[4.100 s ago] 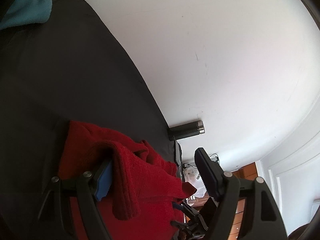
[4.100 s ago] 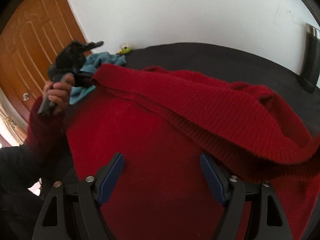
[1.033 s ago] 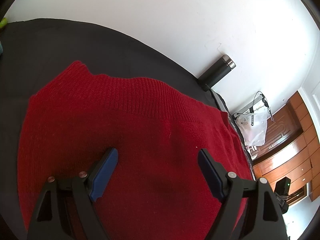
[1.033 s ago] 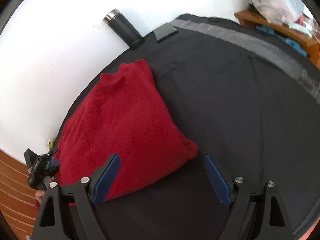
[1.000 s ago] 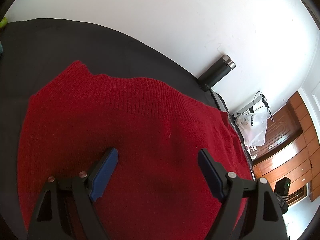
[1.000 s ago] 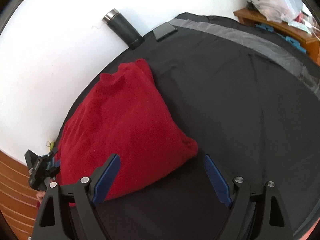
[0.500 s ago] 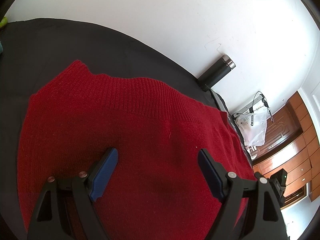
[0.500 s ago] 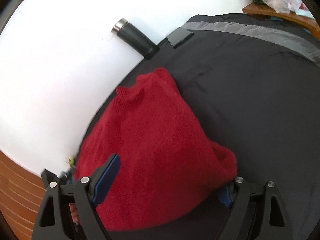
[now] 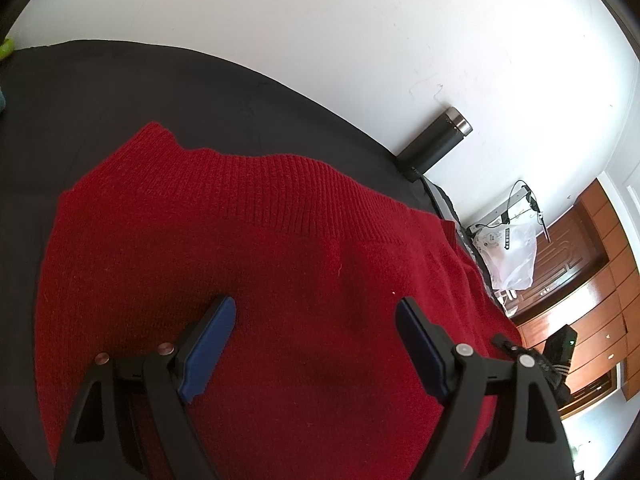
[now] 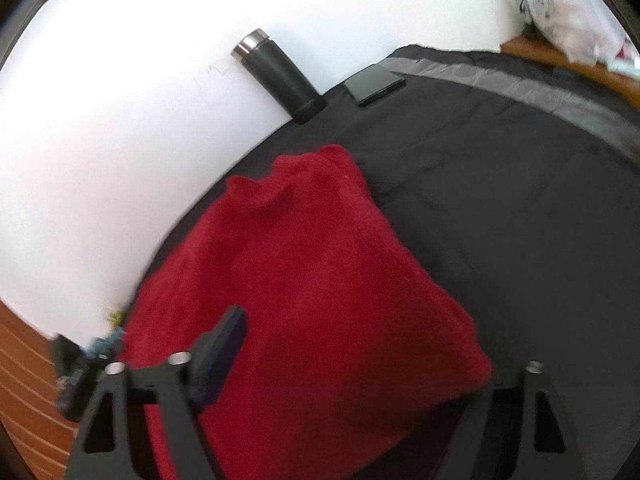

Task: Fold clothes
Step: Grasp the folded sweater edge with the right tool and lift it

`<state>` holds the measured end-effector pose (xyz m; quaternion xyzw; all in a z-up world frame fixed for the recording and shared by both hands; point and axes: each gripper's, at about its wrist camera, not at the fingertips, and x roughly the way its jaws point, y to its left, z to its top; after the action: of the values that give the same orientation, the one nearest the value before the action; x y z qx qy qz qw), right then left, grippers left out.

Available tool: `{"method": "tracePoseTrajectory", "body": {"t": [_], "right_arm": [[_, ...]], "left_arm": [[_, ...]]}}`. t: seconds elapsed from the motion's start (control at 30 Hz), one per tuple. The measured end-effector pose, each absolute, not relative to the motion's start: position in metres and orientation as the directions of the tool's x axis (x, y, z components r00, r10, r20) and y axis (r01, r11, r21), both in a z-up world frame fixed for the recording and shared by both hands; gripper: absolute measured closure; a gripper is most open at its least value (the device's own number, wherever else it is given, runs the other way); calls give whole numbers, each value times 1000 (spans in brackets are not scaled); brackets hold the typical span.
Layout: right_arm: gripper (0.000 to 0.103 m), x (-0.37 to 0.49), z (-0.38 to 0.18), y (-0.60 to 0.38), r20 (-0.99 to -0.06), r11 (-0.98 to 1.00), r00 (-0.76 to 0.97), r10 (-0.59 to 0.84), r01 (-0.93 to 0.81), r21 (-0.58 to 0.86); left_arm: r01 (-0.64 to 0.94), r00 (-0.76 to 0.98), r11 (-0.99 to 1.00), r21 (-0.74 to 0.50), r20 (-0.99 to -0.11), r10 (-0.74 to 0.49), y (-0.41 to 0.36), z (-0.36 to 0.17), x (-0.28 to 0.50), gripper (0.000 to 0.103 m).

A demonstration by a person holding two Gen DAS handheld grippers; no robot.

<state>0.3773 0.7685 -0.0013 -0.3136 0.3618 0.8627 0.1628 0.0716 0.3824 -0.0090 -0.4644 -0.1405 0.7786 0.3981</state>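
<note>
Red sweater (image 9: 280,280) lies folded on black cloth-covered tabletop (image 10: 520,220), near far edge along white wall (image 9: 320,20).

Left tongs (image 9: 316,328) spread wide over sweater middle, blue pads clear of knit, nothing clenched.

Right tongs (image 10: 360,360) at sweater's near right corner, closing, red knit between them; right pad hidden behind fabric, contact unclear.

Dark flask (image 10: 280,76) stands against wall at far edge, black phone (image 10: 374,84) just beside it. Right-wrist view blurred.
</note>
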Motion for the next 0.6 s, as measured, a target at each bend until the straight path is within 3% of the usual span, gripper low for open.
{"method": "tracePoseTrajectory", "body": {"t": [0.1,0.2,0.6], "right_arm": [[59,383,-6,774,-651,-670,-758,42,-505,544],[65,389,-10,780,-634,-645,-773,13,-491,585],[71,383,36,751,-594,-727,-801,69,-449,520]], "left_arm": [[-489,-251,-643,-589,-611,751,382,-9,72,18],[-489,-251,-644,-588,-613,750,382,-8,72,18],[-467,-242,-649,-600,-619,747,381,-7,70,18]]}}
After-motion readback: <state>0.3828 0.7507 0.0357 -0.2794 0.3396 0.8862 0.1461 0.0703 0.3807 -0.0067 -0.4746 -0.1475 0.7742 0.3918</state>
